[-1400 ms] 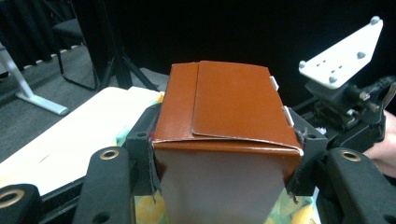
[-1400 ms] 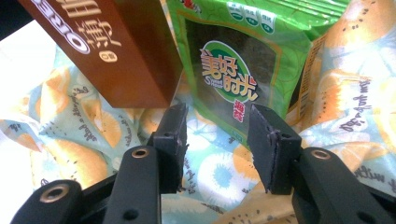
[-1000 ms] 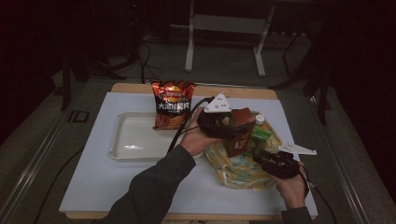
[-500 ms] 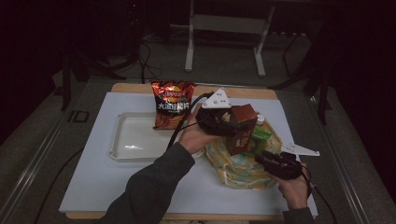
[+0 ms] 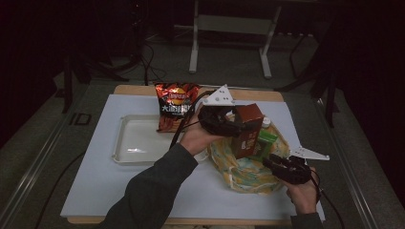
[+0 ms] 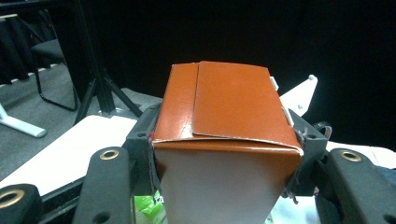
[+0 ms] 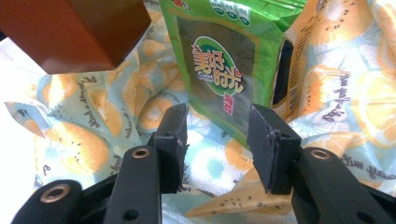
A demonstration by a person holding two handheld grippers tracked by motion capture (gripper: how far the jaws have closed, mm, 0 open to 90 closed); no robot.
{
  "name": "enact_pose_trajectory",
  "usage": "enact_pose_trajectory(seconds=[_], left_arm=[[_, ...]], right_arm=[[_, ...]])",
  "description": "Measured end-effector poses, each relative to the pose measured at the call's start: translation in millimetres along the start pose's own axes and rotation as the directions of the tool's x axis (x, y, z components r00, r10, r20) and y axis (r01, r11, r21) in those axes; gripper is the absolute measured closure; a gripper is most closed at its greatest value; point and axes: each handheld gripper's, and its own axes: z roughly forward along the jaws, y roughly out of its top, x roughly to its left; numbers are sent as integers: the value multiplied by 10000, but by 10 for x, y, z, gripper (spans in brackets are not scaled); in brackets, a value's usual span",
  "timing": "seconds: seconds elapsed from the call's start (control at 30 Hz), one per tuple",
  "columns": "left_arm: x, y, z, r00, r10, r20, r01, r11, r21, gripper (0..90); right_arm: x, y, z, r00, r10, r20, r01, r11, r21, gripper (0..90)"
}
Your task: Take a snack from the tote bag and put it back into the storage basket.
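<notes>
1. Dark room behind, with a metal stand on the floor; nearer, a white-topped desk [image 5: 119, 191] carries the work.
2. At the desk's right half, toward the near edge, lies an open fruit-print bag [image 5: 248, 169]. A green packet [image 7: 229, 65] and a white-capped bottle [image 5: 266, 122] stand in its mouth.
3. Left gripper [image 6: 224, 154]: its jaws pinch the two sides of a brown carton [image 6: 229, 135], which hangs in the air above the bag's far side, just beside the green packet and clear of the desk.
4. Right gripper [image 5: 282, 164] rests at the bag's near right edge; its jaws are spread with nothing between the pads, the green packet just beyond them.
5. A white tray [image 5: 138, 140] lies bare left of centre, and a red chip bag [image 5: 175, 107] leans at its far right corner.
6. Judgement: the carton looks lifted out of the bag but not yet set down; the packet and bottle are left inside, so unpacking seems at an early stage, though I cannot tell whether the carton is instead bound inward.
</notes>
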Motion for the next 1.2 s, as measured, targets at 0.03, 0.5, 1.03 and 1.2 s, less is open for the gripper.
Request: enact_pose_trajectory(seconds=[0.03, 0.5, 1.03, 1.2], left_arm=[[-1, 6, -12, 10000, -18, 14, 18, 10000, -18, 421], [3, 35, -168, 9994, -64, 341, 65, 10000, -42, 421], [21, 11, -347, 9997, 151, 212, -154, 9998, 145, 421], [42, 5, -399, 9997, 174, 198, -176, 9998, 97, 421]], right_arm=[[-1, 0, -1, 10000, 6, 4, -6, 10000, 2, 579], [-18, 1, -44, 10000, 11, 27, -11, 10000, -63, 579], [-28, -6, -40, 10000, 5, 14, -5, 10000, -31, 579], [-29, -5, -41, 10000, 10, 21, -10, 10000, -29, 579]])
